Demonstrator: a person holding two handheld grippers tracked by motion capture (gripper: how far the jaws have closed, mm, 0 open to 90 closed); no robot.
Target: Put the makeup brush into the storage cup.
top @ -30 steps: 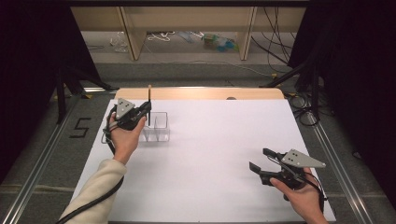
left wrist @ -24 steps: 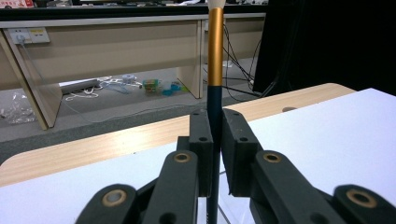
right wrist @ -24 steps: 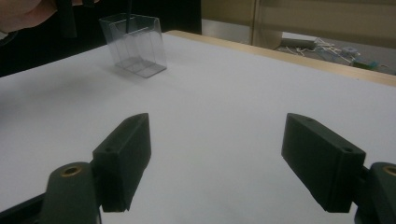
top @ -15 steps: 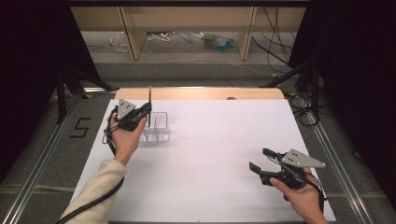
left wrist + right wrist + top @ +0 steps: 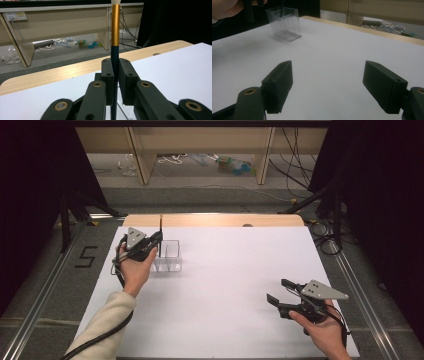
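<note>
Two pads of left tool (image 5: 115,82) clamp brush (image 5: 115,27); gold ferrule visible close-up

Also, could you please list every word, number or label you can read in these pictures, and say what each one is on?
"5": dark digit on the grey floor, left of the table.
Wall sockets: any markings are too small to read.
Nothing else readable; the brush and clear box bear no lettering.

A white sheet (image 5: 235,285) covers a light wooden table (image 5: 215,220) on a grey floor (image 5: 45,280) marked "5" (image 5: 86,256). Beyond stand wooden bench legs (image 5: 140,155) over loose cables (image 5: 300,175); black curtains (image 5: 30,180) flank both sides.
</note>
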